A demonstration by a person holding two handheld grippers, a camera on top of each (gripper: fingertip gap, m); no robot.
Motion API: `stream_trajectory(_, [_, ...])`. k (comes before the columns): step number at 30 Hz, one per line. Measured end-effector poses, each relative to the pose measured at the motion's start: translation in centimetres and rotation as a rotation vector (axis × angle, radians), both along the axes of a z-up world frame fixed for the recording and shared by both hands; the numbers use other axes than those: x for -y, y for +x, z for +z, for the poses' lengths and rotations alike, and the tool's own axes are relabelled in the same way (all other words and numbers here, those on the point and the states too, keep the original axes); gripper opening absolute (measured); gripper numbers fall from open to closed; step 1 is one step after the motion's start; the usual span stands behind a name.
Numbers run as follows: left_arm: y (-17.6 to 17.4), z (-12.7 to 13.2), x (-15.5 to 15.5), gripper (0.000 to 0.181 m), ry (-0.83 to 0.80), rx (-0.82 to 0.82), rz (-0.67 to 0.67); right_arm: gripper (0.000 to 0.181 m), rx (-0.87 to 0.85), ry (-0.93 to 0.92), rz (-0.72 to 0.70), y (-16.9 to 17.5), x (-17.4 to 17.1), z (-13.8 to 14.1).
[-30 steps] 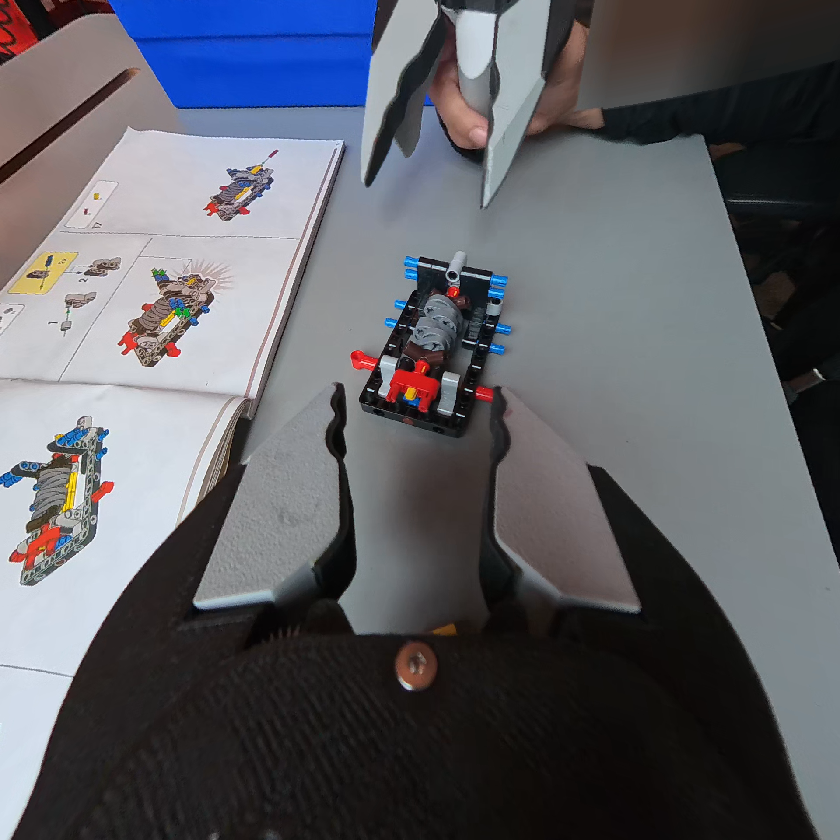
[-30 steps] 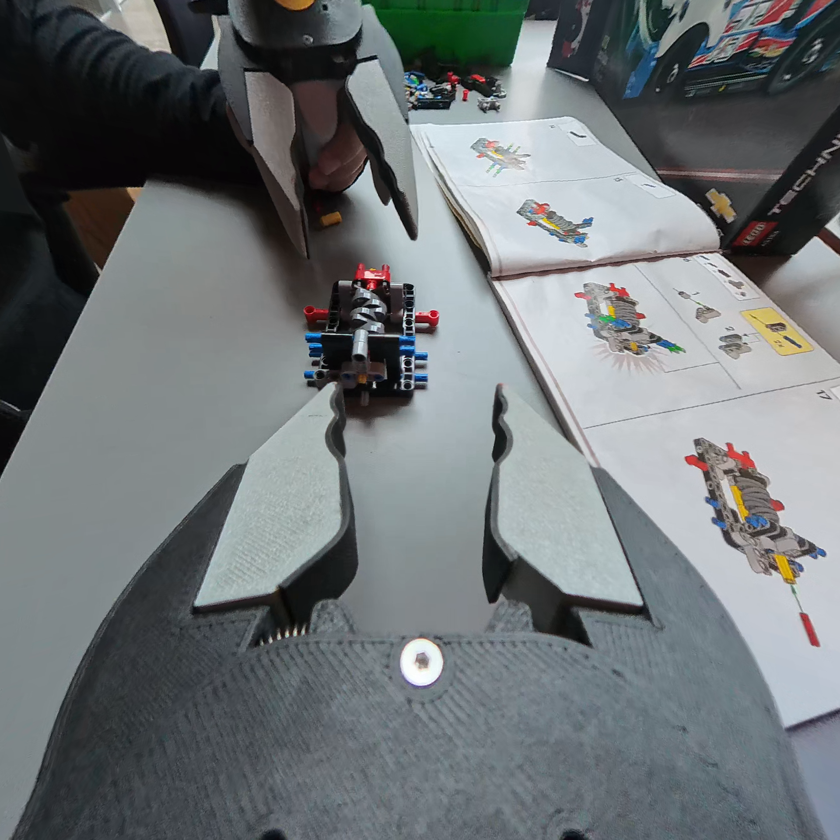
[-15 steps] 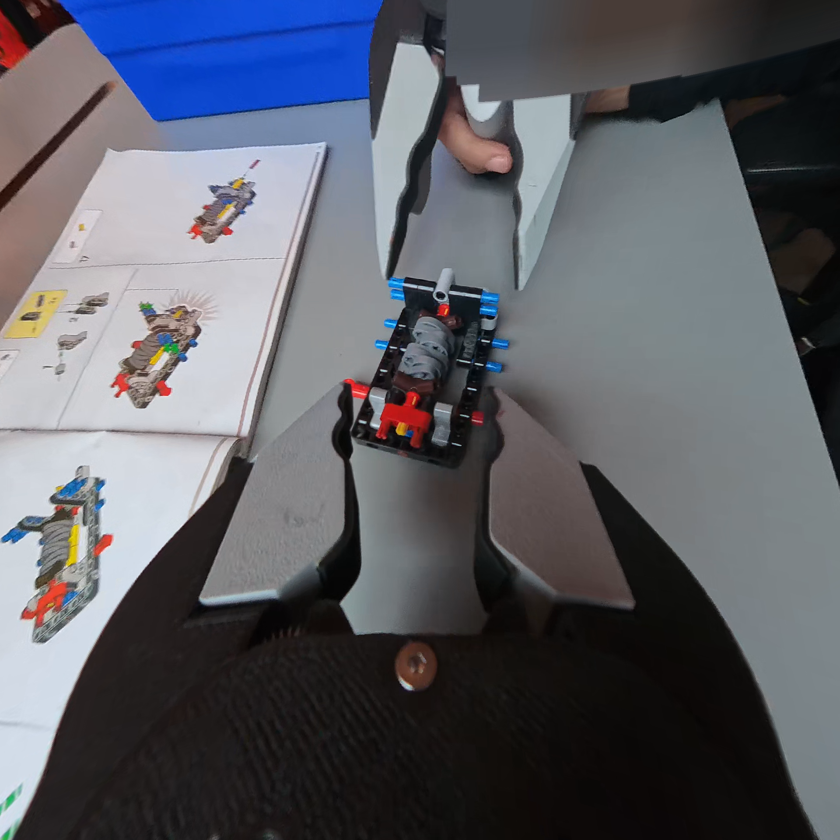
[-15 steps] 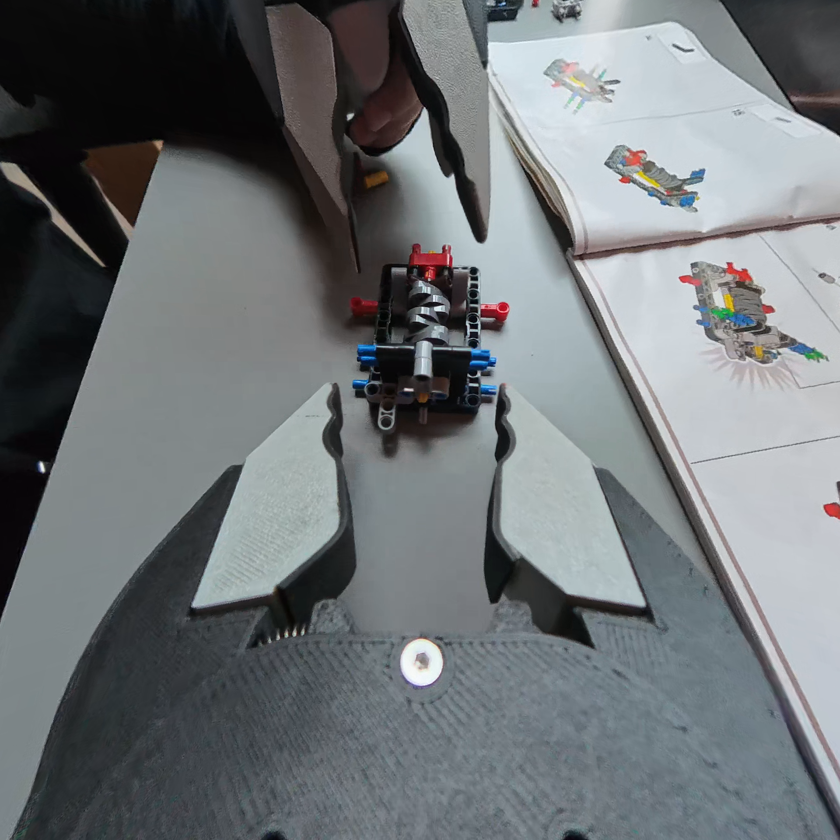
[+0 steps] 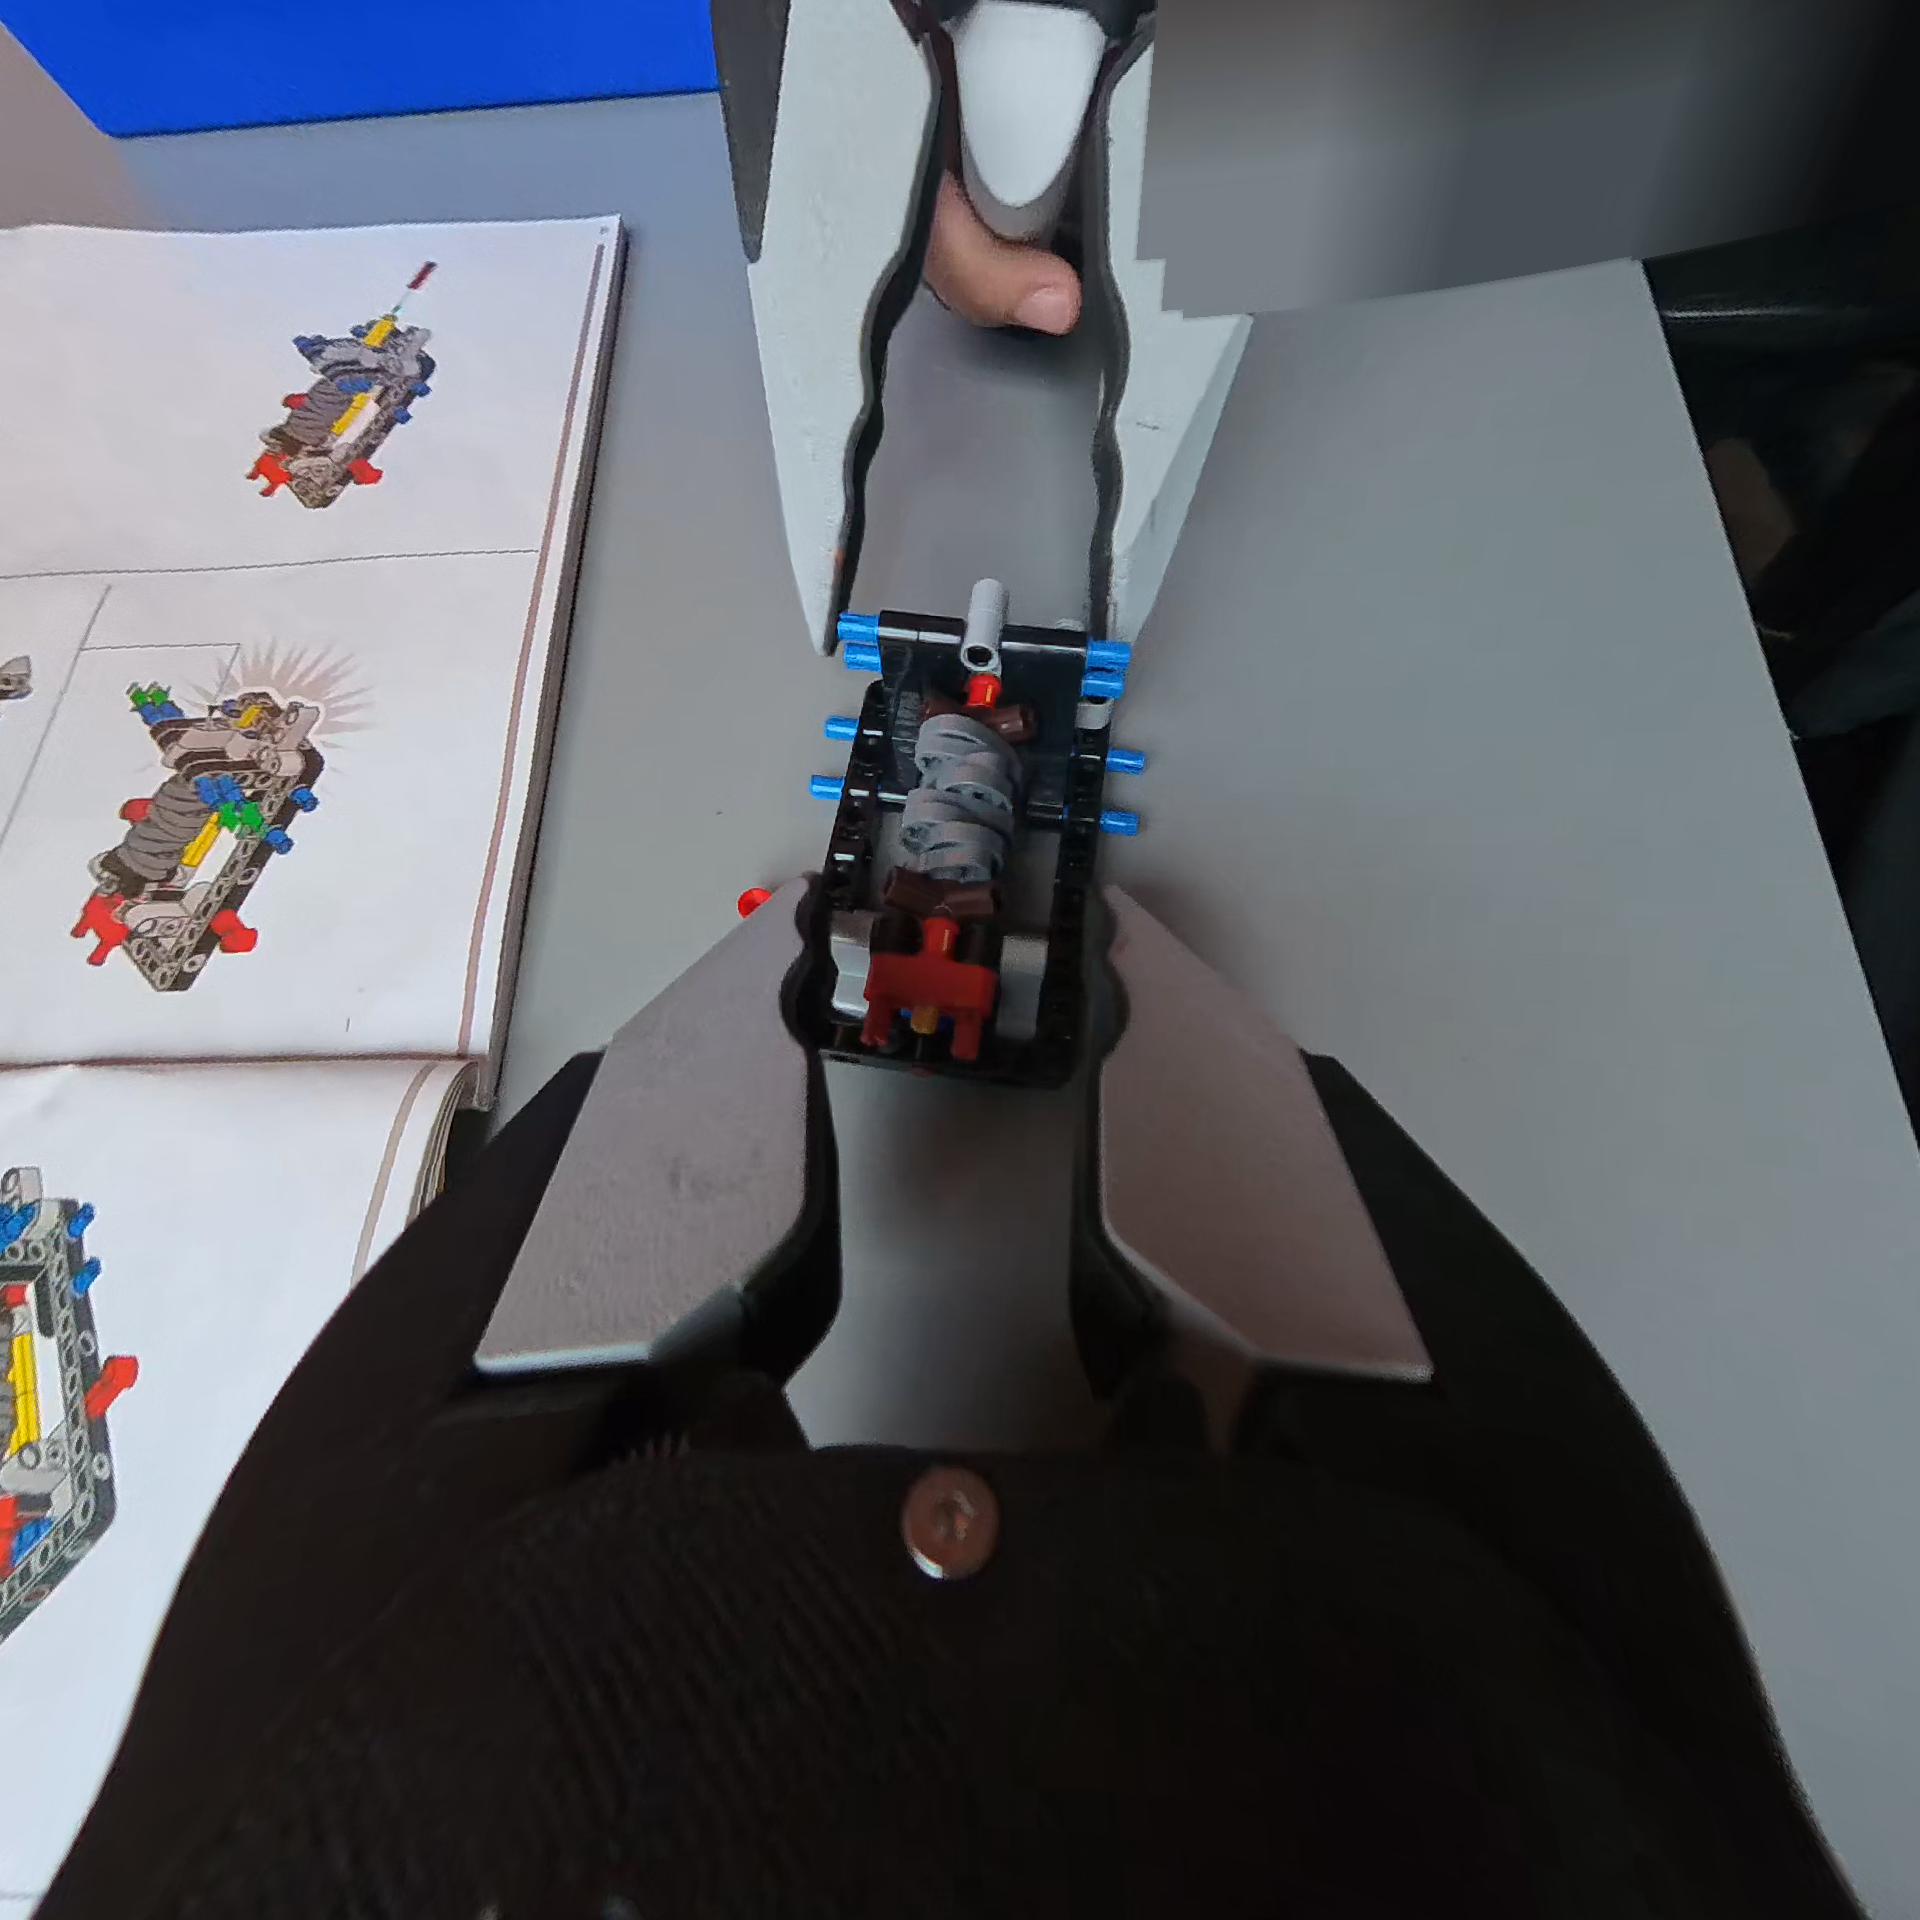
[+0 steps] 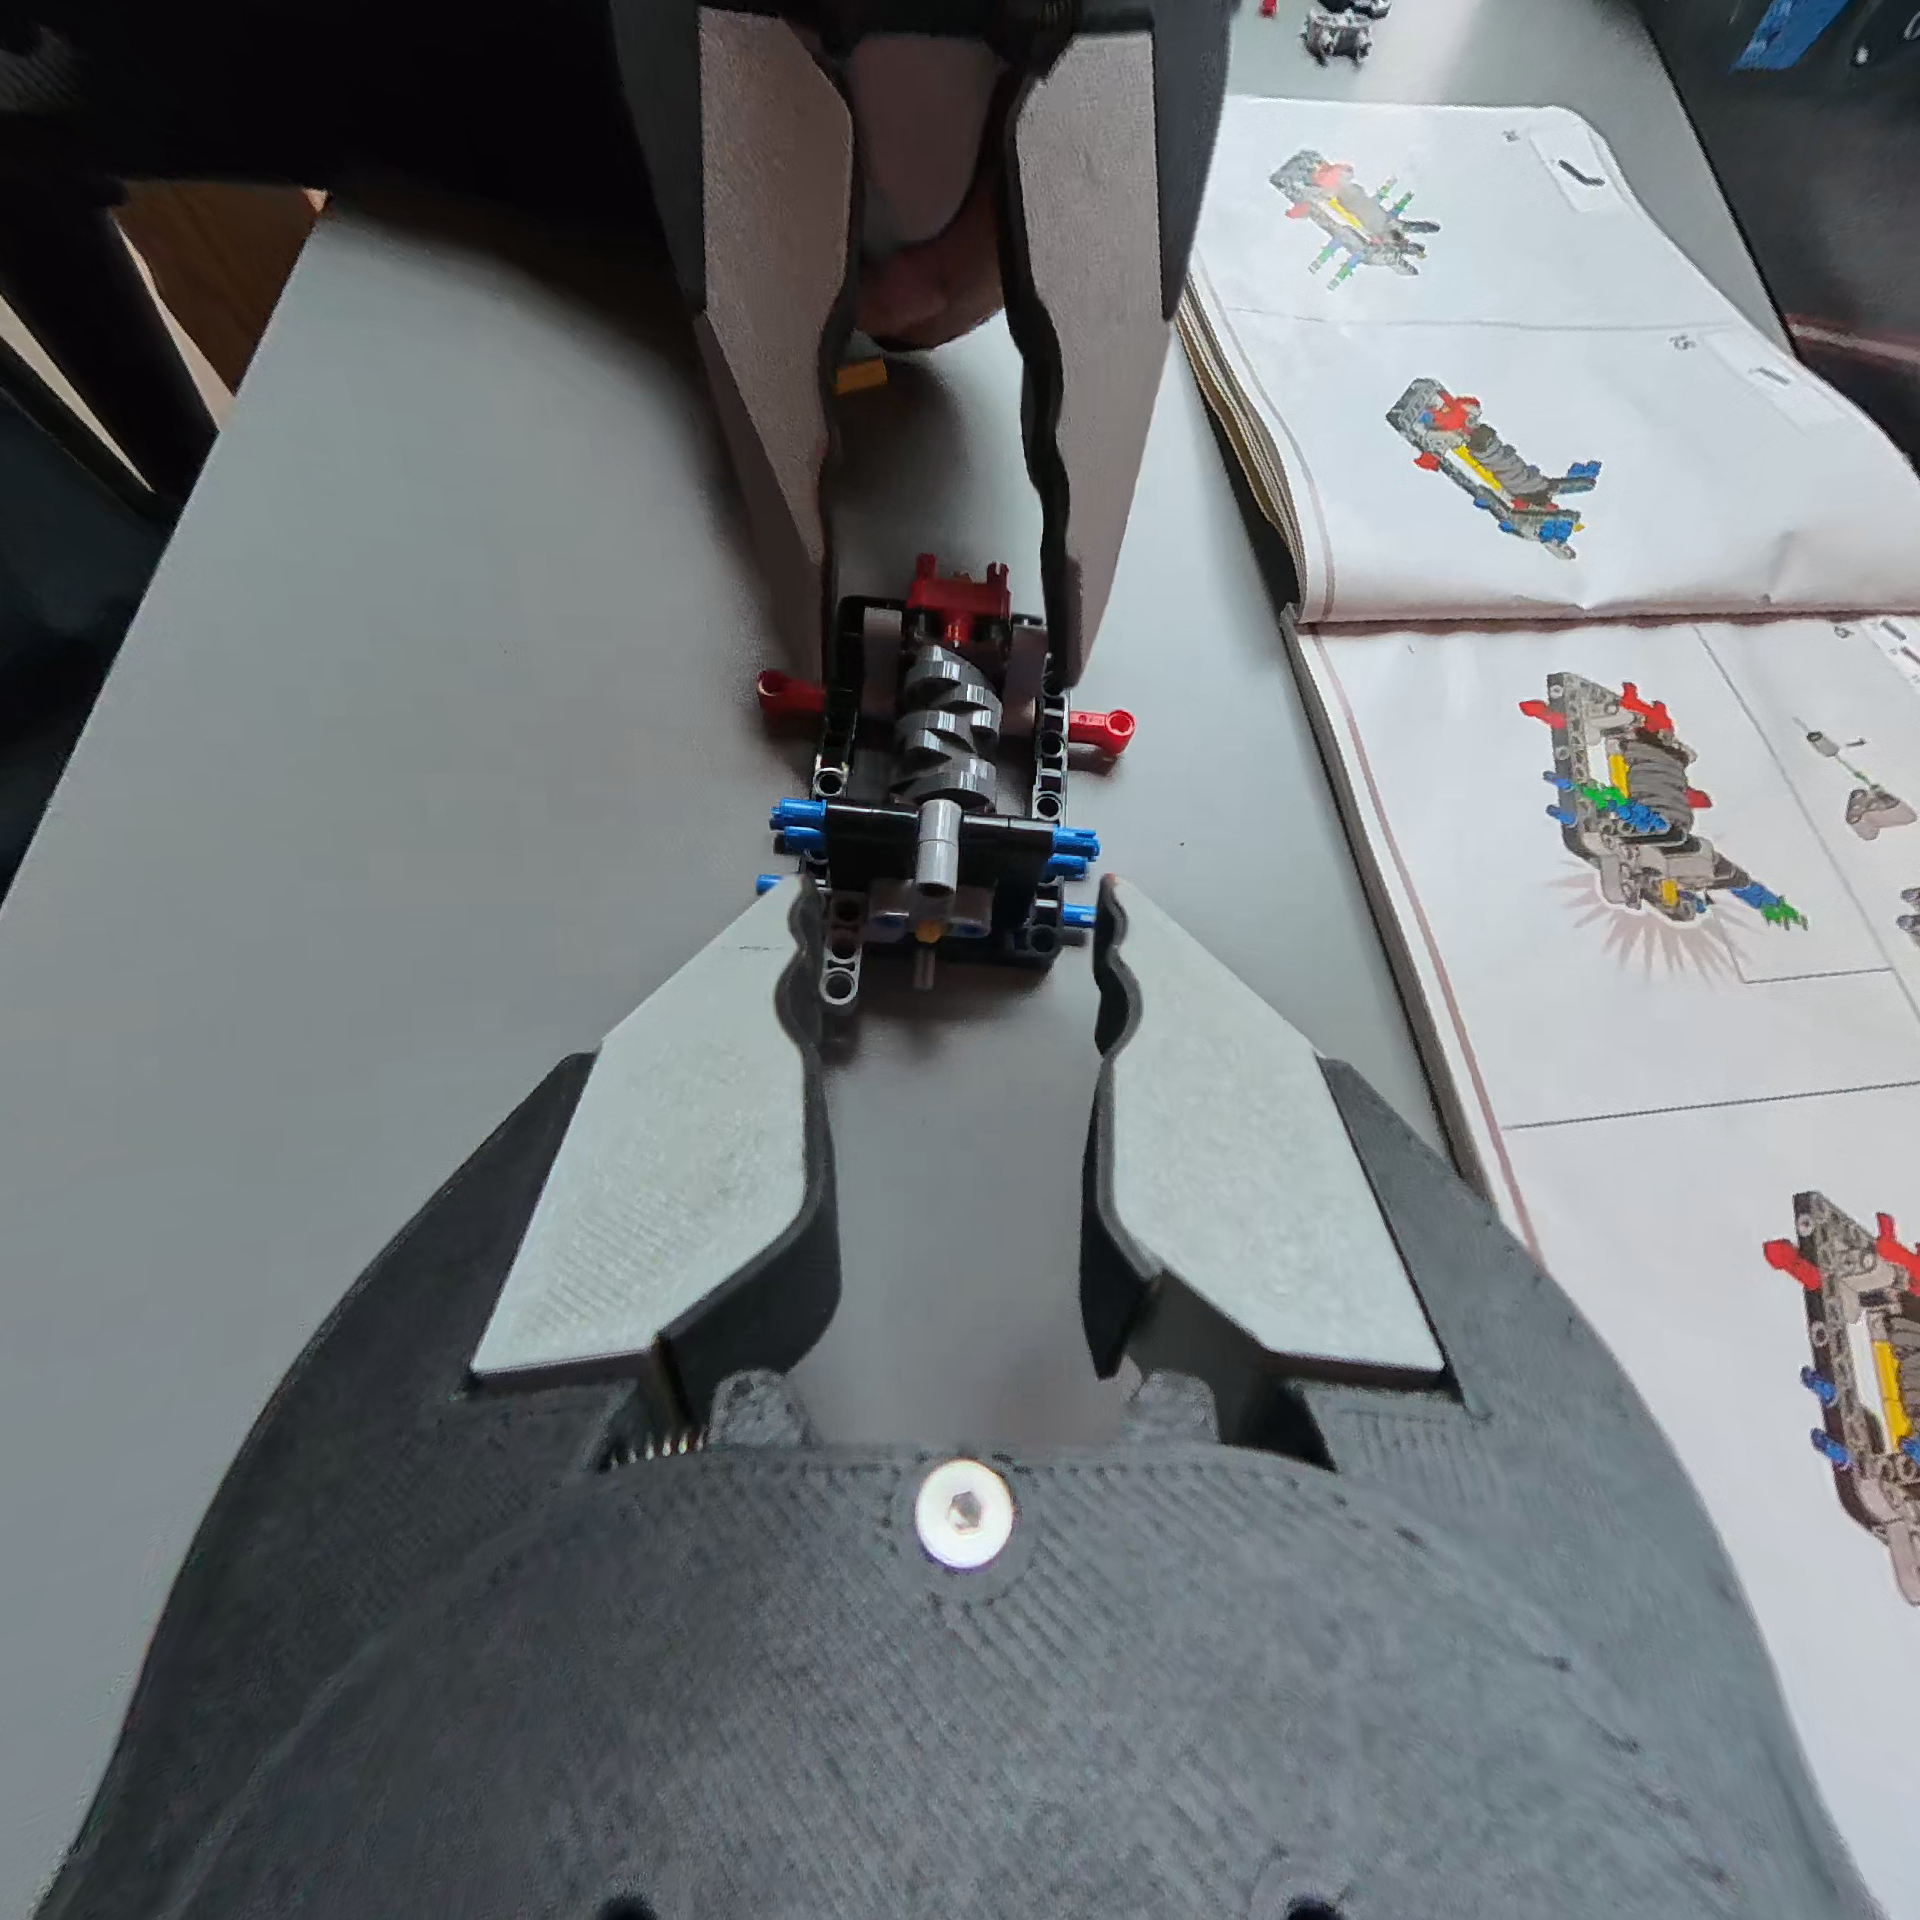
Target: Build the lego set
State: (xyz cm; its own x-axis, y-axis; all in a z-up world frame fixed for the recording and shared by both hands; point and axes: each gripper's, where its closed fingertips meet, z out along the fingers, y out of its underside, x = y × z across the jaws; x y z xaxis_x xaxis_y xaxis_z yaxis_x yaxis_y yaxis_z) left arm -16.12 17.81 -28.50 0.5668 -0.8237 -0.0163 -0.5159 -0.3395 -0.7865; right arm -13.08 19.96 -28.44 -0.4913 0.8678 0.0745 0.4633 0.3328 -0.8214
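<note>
Both grippers' spread jaws flank lego frame (image 5: 961,831) ends.

Probably an office or hobby workspace: a plain grey table (image 6: 436,582) bears an open instruction booklet (image 6: 1621,914), with a blue bin (image 5: 343,52) behind.

The left gripper (image 5: 951,935) covers the near corners of the lego frame (image 5: 961,831), so whether its fingertips touch the sides can't be judged. The instruction booklet (image 5: 291,644) runs off the left edge, its lower drawing cut in half. A smeared patch masks the person behind the right gripper (image 5: 971,623); only a thumb (image 5: 1003,281) shows. A small yellow piece (image 6: 860,376) sits half hidden behind a finger. The loose parts (image 6: 1340,26) at the far table edge are too small to tell.
</note>
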Motion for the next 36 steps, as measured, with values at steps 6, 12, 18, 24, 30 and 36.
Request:
stream_trajectory(6, [0.2, -1.0, -0.4, 0.043, -0.056, -0.01, -0.028, 0.047, 0.0, 0.018, 0.061, -0.4, 0.2, -0.1])
stream_trajectory(12, [0.2, -1.0, -0.4, 0.043, -0.05, -0.007, -0.022, 0.046, 0.017, -0.016, 0.084, -0.6, 0.4, -0.1])
stream_trajectory(18, [0.1, -1.0, -0.3, 0.042, -0.054, -0.003, -0.021, 0.045, 0.033, -0.04, 0.081, -0.6, 0.5, -0.2])
stream_trajectory(24, [0.1, -1.0, -0.1, 0.042, -0.049, -0.007, -0.021, 0.045, 0.035, -0.044, 0.084, -0.6, 0.7, -0.2])
stream_trajectory(30, [0.1, -1.0, 0.2, 0.042, -0.018, -0.025, -0.037, 0.06, 0.034, -0.033, 0.099, -0.1, 1.2, -0.2])
stream_trajectory(36, [0.0, -1.0, 0.0, 0.043, -0.022, -0.022, -0.027, 0.066, 0.042, -0.038, 0.054, 0.2, 1.3, -0.3])
